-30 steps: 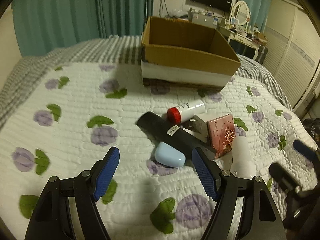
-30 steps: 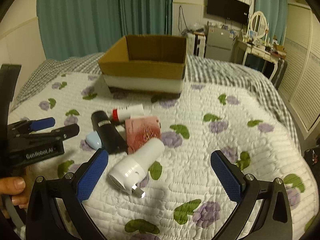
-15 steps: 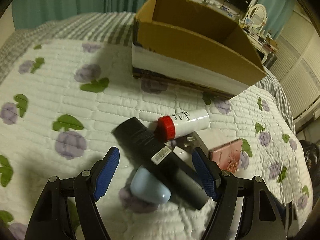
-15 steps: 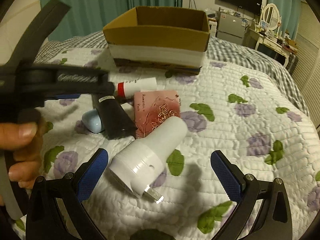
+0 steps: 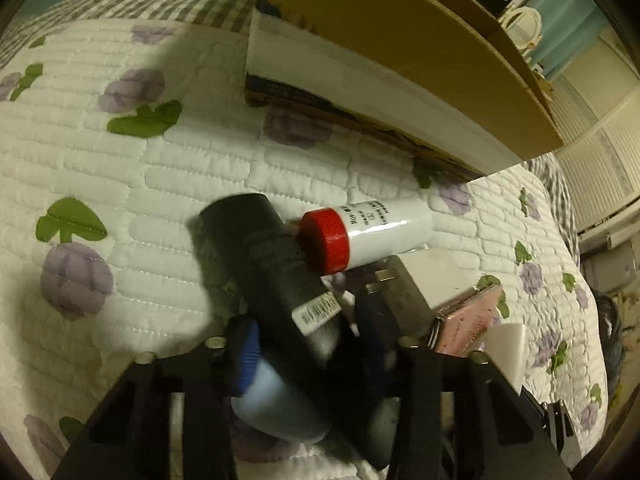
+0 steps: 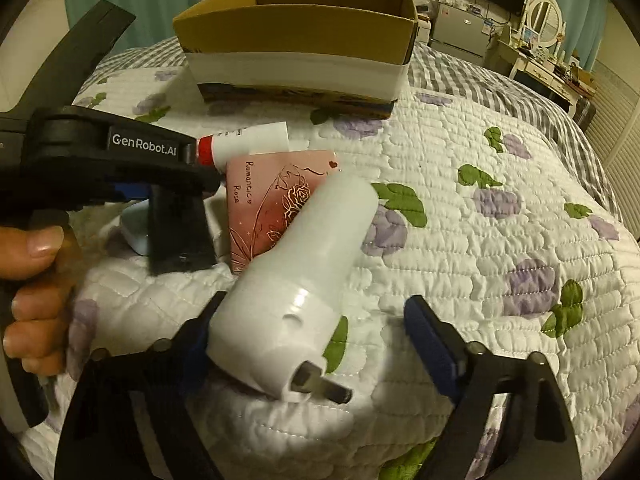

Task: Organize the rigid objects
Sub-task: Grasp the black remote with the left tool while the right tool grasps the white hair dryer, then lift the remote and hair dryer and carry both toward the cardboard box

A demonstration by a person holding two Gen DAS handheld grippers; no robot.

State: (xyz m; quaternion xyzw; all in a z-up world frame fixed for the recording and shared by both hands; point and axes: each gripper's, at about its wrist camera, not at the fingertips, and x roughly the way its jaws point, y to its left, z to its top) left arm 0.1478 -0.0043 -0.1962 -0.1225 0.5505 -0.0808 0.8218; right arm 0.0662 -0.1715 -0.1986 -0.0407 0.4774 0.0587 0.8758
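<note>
My left gripper [image 5: 310,342] has its blue pads on both sides of the black cylinder [image 5: 264,264], which lies on the quilt over a pale blue oval case [image 5: 276,412]. The jaws look closed on the cylinder. A white tube with a red cap [image 5: 360,232] lies just beyond it, beside a white plug adapter [image 5: 432,276] and a pink box [image 6: 272,204]. My right gripper [image 6: 316,348] is open around the plug end of a white cylindrical device [image 6: 308,280]; its left pad touches it and the right pad stands apart.
An open cardboard box [image 6: 296,36] with a white lower band stands on the bed behind the objects; it also shows in the left wrist view [image 5: 400,52]. The person's hand [image 6: 36,300] holds the left gripper's handle. Furniture stands at the far right.
Both grippers moved forward and down onto the objects. The left jaws narrowed around the black cylinder. The right gripper now straddles the white device.
</note>
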